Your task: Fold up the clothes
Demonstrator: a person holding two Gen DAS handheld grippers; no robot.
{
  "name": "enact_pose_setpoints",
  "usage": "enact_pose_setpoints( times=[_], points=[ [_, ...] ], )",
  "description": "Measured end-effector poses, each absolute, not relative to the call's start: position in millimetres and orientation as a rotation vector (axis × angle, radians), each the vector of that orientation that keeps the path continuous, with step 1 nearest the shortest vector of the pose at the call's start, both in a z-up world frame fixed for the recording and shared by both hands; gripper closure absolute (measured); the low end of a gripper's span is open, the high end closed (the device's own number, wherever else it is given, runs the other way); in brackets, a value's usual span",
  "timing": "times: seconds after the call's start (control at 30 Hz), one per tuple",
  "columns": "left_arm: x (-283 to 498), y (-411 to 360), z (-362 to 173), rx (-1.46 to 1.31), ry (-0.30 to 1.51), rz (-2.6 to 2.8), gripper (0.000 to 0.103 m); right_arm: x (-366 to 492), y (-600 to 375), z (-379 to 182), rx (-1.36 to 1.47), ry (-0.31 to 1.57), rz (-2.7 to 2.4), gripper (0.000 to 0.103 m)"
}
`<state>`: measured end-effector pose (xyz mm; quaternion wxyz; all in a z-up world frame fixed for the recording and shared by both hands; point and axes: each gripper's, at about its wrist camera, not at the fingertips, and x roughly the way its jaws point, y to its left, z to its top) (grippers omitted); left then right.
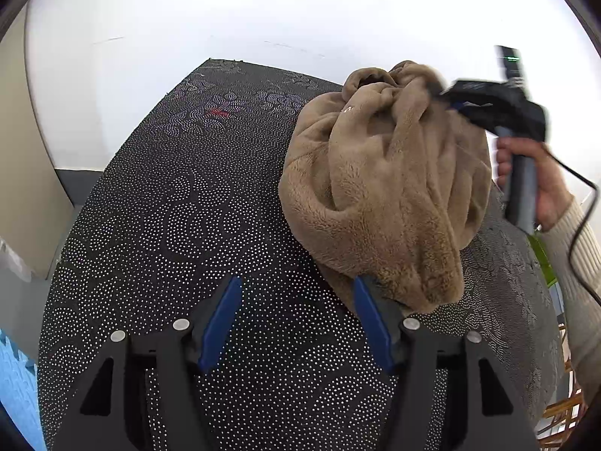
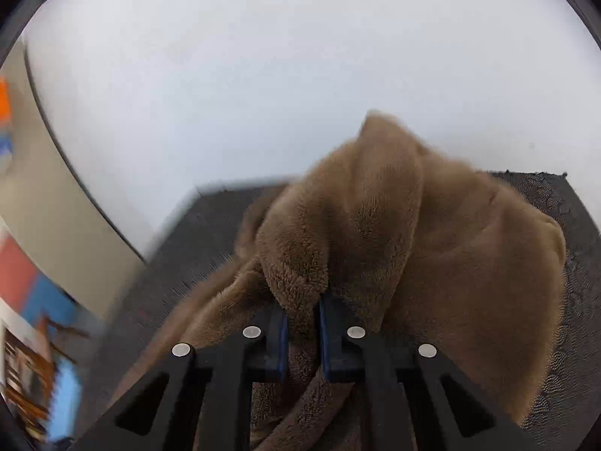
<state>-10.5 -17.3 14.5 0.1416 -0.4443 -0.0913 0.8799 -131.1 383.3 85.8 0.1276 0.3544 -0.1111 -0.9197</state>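
Each gripper (image 1: 296,319) is black with blue finger pads (image 1: 219,323) and silver screws. A black cable (image 1: 578,225) trails past a cream ribbed sleeve (image 1: 574,248).

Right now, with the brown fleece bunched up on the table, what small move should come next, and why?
Probably close the left gripper on the fleece's near hem: its jaws stand open and empty beside that hem, while the right gripper already pinches the bunched top.

A home room: patterned table cover (image 1: 188,225), white wall (image 1: 263,7), blue foam floor mat (image 1: 15,387)

White wall (image 1: 225,18), dark dotted tabletop (image 1: 169,225), seemingly blue foam flooring (image 1: 15,383).
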Motion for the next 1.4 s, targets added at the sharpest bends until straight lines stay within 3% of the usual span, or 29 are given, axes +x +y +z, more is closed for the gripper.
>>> enact_pose_setpoints(
  times=[0.13,0.3,0.5,0.7,0.8,0.87,0.97,1.07,1.2,1.3,1.4],
  points=[
    [-11.7,-12.1,19.2,-1.258,-0.212,2.548,0.035,-87.4,428.7,129.7,0.790,-0.475,-2.714,0.093],
    [-7.6,1.7,29.4,-1.153,-0.065,2.585,0.035,-37.7,483.7,165.8,0.621,-0.498,-2.829,0.094],
    [-15.6,25.2,29.7,-1.000,0.333,2.562,0.033,-22.8,513.8,133.9,0.720,-0.404,-2.954,0.094],
    [-2.7,59.2,23.8,-0.867,0.825,2.396,0.033,-19.8,522.3,103.1,0.780,-0.427,-3.001,0.094],
    [-17.5,63.3,21.6,-0.880,0.837,2.326,0.036,-35.8,518.0,100.0,0.800,-0.457,-2.998,0.094],
    [-34.8,67.5,17.4,-0.905,0.860,2.282,0.061,-41.0,516.8,96.4,0.804,-0.464,-2.995,0.094],
    [-59.0,75.2,13.0,-0.956,0.863,2.213,0.080,-37.8,518.2,99.5,0.809,-0.473,-2.987,0.094],
    [-69.3,76.9,13.3,-0.977,0.824,2.202,0.091,-39.0,519.1,93.8,0.815,-0.482,-2.978,0.094],
    [-69.1,72.6,21.0,-0.927,0.774,2.307,0.095,-36.2,520.5,86.5,0.790,-0.471,-2.946,0.093],
    [-67.2,44.9,48.7,-0.874,0.474,2.465,0.095,-25.2,513.0,88.6,0.740,-0.352,-2.925,0.093],
    [-61.8,20.0,79.3,-0.769,0.269,2.588,0.096,-14.0,494.7,87.3,0.710,-0.109,-2.939,0.087]
  ],
)
